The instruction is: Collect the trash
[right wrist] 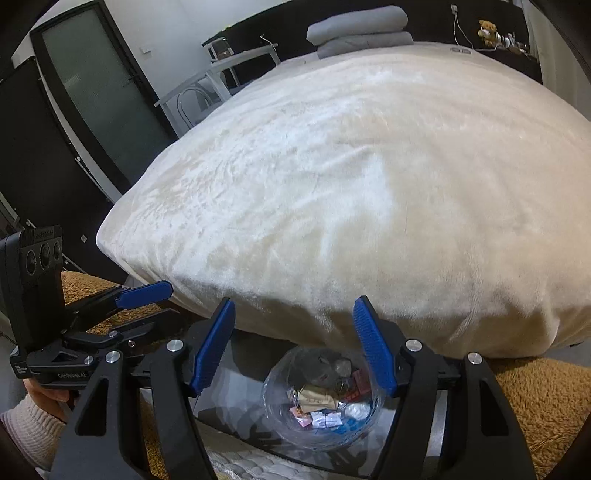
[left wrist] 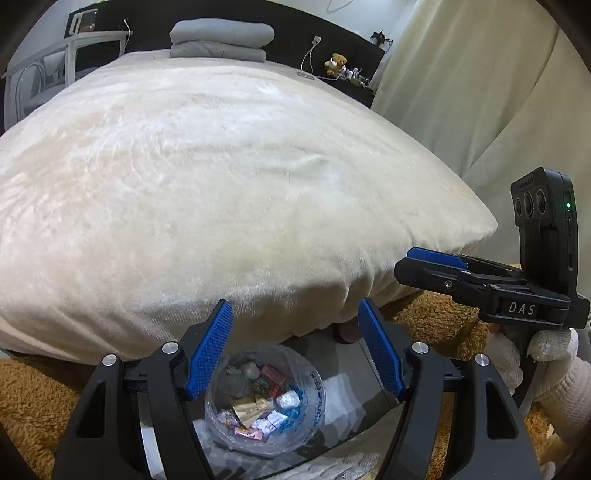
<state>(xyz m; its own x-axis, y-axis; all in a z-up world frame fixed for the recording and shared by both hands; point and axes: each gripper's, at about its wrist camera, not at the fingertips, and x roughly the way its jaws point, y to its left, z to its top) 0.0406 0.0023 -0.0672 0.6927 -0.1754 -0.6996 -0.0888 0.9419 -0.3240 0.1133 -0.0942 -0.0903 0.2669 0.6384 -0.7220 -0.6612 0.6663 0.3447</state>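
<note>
Even, fairly bright indoor light, perhaps from overhead; sharp centre, strong fisheye bending, dark vignetted corners.

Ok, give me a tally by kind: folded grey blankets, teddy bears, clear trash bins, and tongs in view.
Folded grey blankets: 2, stacked at the far end of the bed
Teddy bear: 1
Clear trash bin: 1, with wrappers inside
Tongs: 2, the left tongs and the right tongs, both open and empty
Total: 6
</note>
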